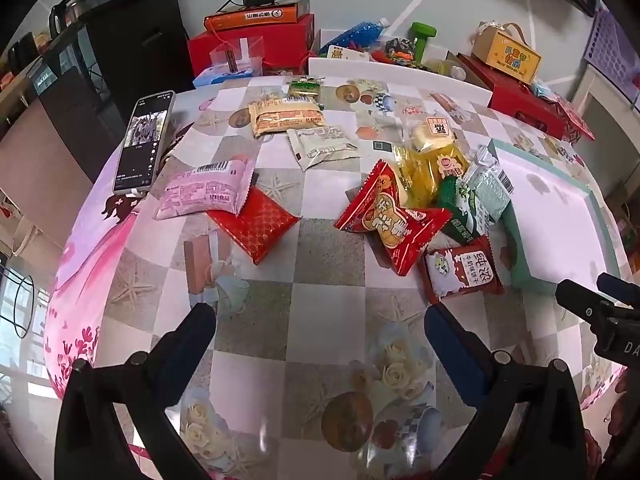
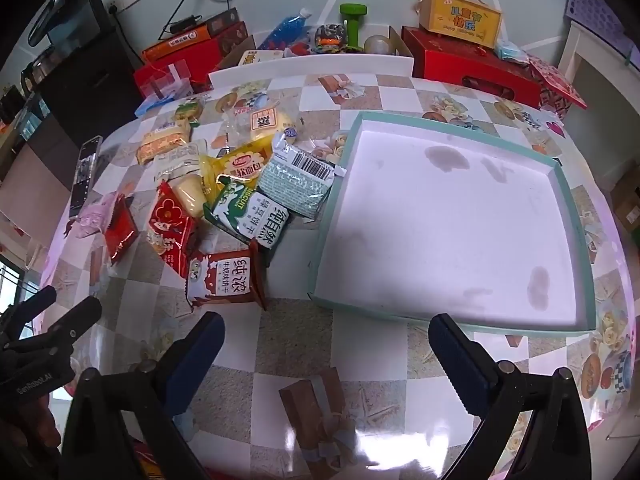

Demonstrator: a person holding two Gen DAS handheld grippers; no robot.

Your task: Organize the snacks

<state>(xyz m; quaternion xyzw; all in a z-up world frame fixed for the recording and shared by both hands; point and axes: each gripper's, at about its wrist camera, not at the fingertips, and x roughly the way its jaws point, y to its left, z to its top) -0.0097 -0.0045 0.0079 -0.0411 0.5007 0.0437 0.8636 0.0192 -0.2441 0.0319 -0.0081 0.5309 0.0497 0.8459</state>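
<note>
Several snack packets lie scattered on the patterned tablecloth. In the left wrist view I see a pink packet [image 1: 204, 190], a red diamond-pattern packet [image 1: 256, 222], a red cartoon packet [image 1: 390, 220] and a brown milk-biscuit packet [image 1: 462, 270]. My left gripper [image 1: 318, 322] hovers open over bare cloth, short of them. The right wrist view shows a shallow teal-rimmed box [image 2: 332, 200] with a white, bare bottom, the brown packet [image 2: 224, 278], a green biscuit packet [image 2: 250, 214] and a grey-green packet [image 2: 298, 180] beside its left wall. My right gripper [image 2: 326, 334] is open and holds nothing, near the box's front edge.
A phone [image 1: 144, 142] stands propped at the table's left. More packets lie further back, among them a beige one [image 1: 286, 118]. Red gift boxes [image 2: 472, 66], a yellow carton [image 2: 460, 20], a blue bottle [image 2: 288, 26] and a green dumbbell [image 2: 352, 24] crowd the space behind the table.
</note>
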